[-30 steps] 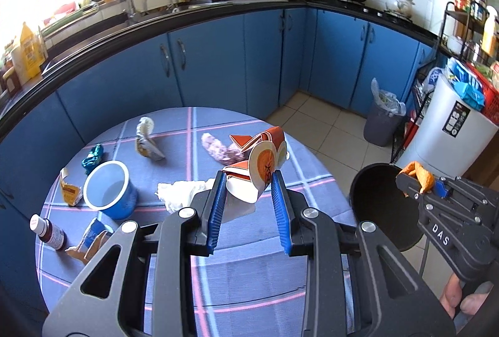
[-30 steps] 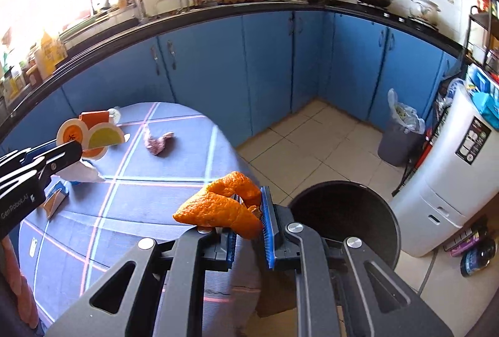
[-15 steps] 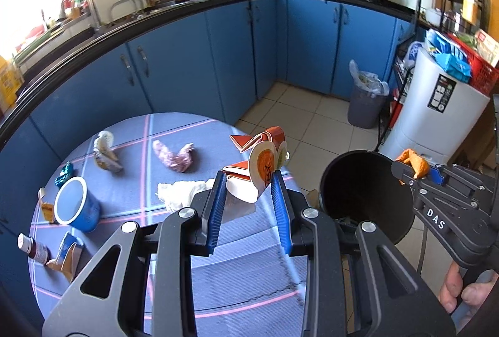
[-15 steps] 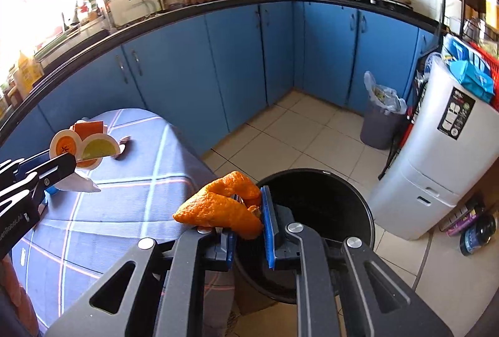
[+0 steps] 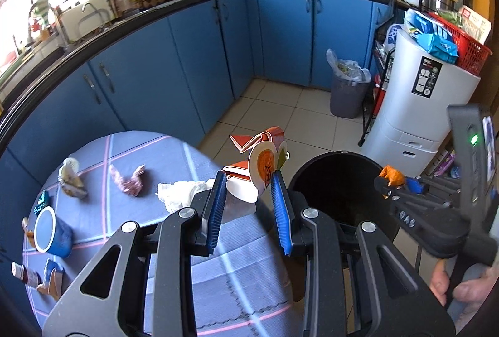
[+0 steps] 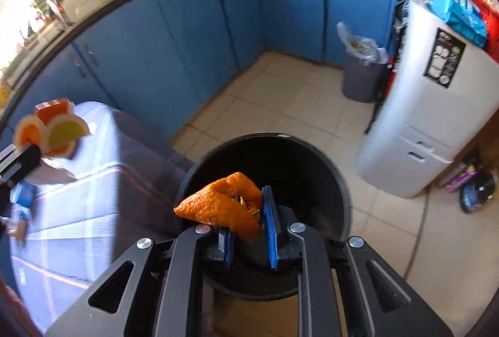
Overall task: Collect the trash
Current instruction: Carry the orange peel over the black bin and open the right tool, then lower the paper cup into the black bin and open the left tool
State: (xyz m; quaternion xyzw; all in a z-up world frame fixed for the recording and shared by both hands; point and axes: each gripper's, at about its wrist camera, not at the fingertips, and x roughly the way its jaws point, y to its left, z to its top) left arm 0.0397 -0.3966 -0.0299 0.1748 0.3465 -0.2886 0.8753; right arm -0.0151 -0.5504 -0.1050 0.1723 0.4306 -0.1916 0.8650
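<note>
My left gripper [image 5: 248, 189] is shut on a crumpled orange-and-white drink carton [image 5: 260, 164] and holds it above the table's right edge, next to the black trash bin [image 5: 338, 181]. My right gripper [image 6: 248, 212] is shut on a piece of orange peel [image 6: 220, 206] and holds it over the open mouth of the black bin [image 6: 299, 168]. In the left wrist view the right gripper [image 5: 394, 184] with the peel [image 5: 391, 175] is at the bin's right rim. In the right wrist view the carton [image 6: 51, 132] shows at the far left.
On the blue checked table [image 5: 124, 218] lie a white tissue [image 5: 181, 193], a pink wrapper [image 5: 128, 181], a crumpled wrapper [image 5: 71, 181], a blue cup [image 5: 50, 232], a small bottle [image 5: 25, 273] and other scraps. A grey bin [image 5: 347, 87] and a white appliance [image 5: 418, 106] stand on the tiled floor.
Both grippers have moved right, away from the table and toward the black bin. The right gripper with the peel now hangs over the bin's mouth. Both still hold their items.
</note>
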